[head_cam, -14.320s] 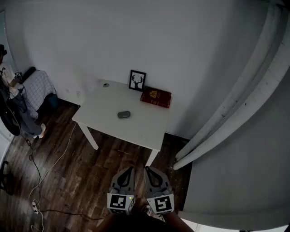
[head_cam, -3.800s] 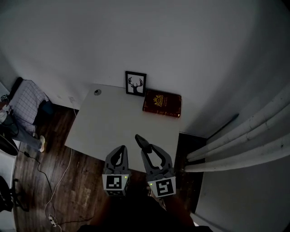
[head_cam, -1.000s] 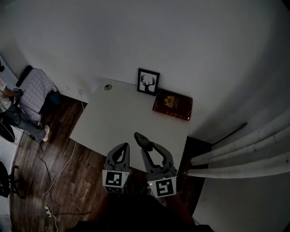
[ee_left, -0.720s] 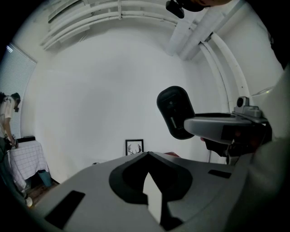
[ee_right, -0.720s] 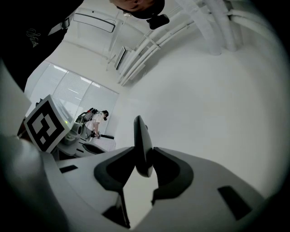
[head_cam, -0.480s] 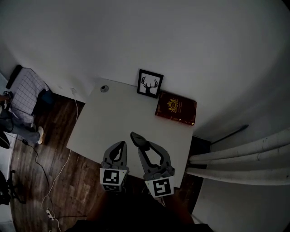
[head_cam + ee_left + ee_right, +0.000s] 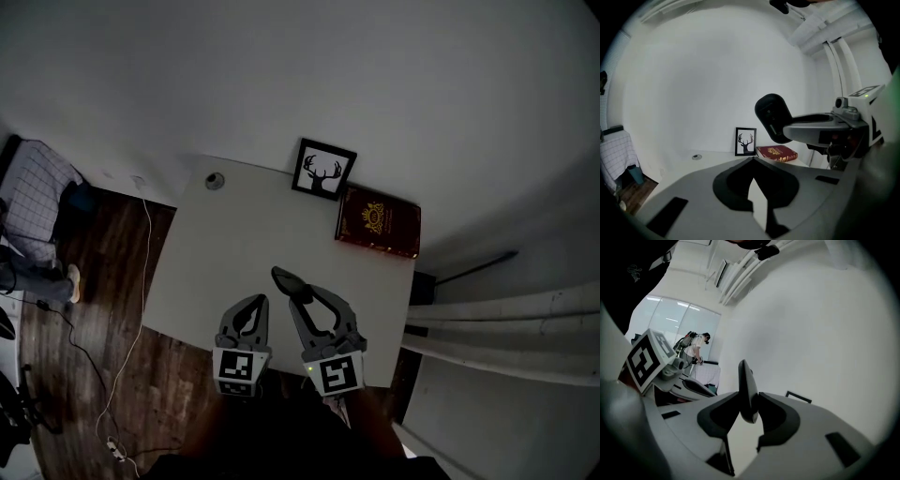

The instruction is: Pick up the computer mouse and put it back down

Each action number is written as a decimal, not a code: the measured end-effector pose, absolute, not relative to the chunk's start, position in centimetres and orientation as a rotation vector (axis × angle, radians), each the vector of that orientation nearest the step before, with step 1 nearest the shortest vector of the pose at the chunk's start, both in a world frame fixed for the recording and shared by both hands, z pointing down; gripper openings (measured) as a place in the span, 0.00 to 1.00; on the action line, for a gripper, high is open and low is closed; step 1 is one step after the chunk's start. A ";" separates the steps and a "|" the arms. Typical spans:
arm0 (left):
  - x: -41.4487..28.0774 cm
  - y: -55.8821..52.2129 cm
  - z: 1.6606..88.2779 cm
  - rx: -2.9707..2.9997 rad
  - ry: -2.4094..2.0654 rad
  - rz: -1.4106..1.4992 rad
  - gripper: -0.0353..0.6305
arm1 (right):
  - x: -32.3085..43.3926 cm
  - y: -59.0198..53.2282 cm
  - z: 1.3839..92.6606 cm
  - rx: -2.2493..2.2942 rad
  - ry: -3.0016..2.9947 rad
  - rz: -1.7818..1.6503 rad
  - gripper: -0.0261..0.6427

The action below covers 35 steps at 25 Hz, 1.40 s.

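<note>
The white worktop [image 7: 234,244] is smooth and rectangular. It stands against a plain white wall [image 7: 281,75] on a dark wooden floor [image 7: 80,319], where a thin white cable [image 7: 142,272] lies. At the far edge a black frame with a deer drawing [image 7: 324,171] stands just beside a flat dark red book [image 7: 379,221] with a gold emblem. The right gripper [image 7: 300,302] is closed on the computer mouse [image 7: 284,278], dark and rounded, and holds it above the near part of the worktop. The left gripper [image 7: 252,302] is fully closed and holds nothing.

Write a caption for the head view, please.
Right gripper holds the mouse above the table, left gripper shut.
</note>
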State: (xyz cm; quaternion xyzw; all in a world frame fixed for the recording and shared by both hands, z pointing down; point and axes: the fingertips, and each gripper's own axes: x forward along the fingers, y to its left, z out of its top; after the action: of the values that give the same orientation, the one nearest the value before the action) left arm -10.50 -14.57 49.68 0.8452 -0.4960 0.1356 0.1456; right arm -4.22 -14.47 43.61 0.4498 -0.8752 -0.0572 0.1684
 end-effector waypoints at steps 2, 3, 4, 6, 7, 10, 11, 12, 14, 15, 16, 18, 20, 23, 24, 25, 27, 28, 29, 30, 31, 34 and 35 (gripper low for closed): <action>-11.1 -15.1 50.5 2.439 -1.380 0.402 0.05 | -4.8 -15.7 44.9 1.274 -2.408 -0.140 0.24; -11.4 -15.4 50.9 2.441 -1.355 0.405 0.05 | -5.2 -16.3 45.4 1.271 -2.369 -0.141 0.24; -11.8 -15.6 51.2 2.445 -1.330 0.409 0.05 | -5.7 -16.8 45.6 1.268 -2.338 -0.149 0.24; -12.5 -16.0 51.6 2.462 -1.276 0.423 0.05 | -6.8 -17.8 45.9 1.258 -2.298 -0.161 0.24; -12.8 -16.1 51.9 2.474 -1.246 0.434 0.05 | -7.2 -18.1 46.2 1.257 -2.285 -0.159 0.24; -13.3 -16.5 52.5 2.514 -1.160 0.447 0.05 | -7.9 -19.1 46.8 1.263 -2.235 -0.148 0.24; -13.4 -16.6 52.7 2.523 -1.142 0.441 0.05 | -7.9 -19.3 47.0 1.262 -2.211 -0.152 0.24; -13.6 -16.7 52.8 2.525 -1.128 0.436 0.05 | -7.9 -19.5 47.2 1.256 -2.187 -0.159 0.24; -13.8 -16.8 53.4 2.508 -1.109 0.438 0.05 | -7.7 -19.6 48.0 1.239 -2.148 -0.172 0.25; -13.9 -16.9 53.7 2.501 -1.102 0.438 0.05 | -7.5 -19.8 48.4 1.233 -2.133 -0.175 0.24; -13.9 -17.1 54.1 2.495 -1.096 0.435 0.05 | -7.3 -20.0 48.7 1.229 -2.119 -0.175 0.24; -13.7 -17.5 54.6 2.477 -1.084 0.421 0.05 | -6.9 -20.7 49.2 1.220 -2.093 -0.184 0.24; -13.6 -17.8 54.9 2.459 -1.083 0.406 0.05 | -7.1 -21.2 49.7 1.207 -2.092 -0.158 0.24; -13.9 -18.7 55.9 2.431 -1.120 0.406 0.05 | -7.7 -22.2 50.9 1.171 -2.092 -0.143 0.25; -14.0 -19.1 56.3 2.420 -1.130 0.407 0.05 | -7.9 -22.5 51.5 1.153 -2.093 -0.145 0.24; -14.1 -19.4 56.6 2.412 -1.137 0.412 0.05 | -8.0 -22.9 52.1 1.135 -2.092 -0.151 0.24; -14.1 -20.2 57.4 2.401 -1.149 0.439 0.05 | -8.1 -23.7 53.4 1.101 -2.080 -0.156 0.24; -14.2 -20.7 57.8 2.395 -1.157 0.457 0.05 | -8.0 -24.3 54.1 1.087 -2.069 -0.150 0.24; -14.3 -21.2 58.2 2.385 -1.166 0.470 0.05 | -7.9 -25.0 54.9 1.075 -2.054 -0.149 0.24; -14.4 -21.6 58.5 2.372 -1.174 0.477 0.05 | -7.8 -25.7 55.6 1.062 -2.038 -0.154 0.24; -14.4 -21.9 58.8 2.357 -1.180 0.482 0.05 | -7.9 -26.3 56.2 1.044 -2.021 -0.167 0.24; -14.6 -22.2 60.2 2.315 -1.189 0.509 0.05 | -8.1 -27.8 58.8 0.961 -1.951 -0.244 0.24; -14.7 -22.3 60.8 2.299 -1.193 0.519 0.05 | -8.1 -28.3 59.6 0.938 -1.932 -0.266 0.24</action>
State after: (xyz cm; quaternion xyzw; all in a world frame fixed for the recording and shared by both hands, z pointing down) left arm -14.74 -22.29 60.77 0.8433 -0.4375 0.1904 0.2475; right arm -8.11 -28.34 59.65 0.3826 -0.7881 -0.1085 0.4698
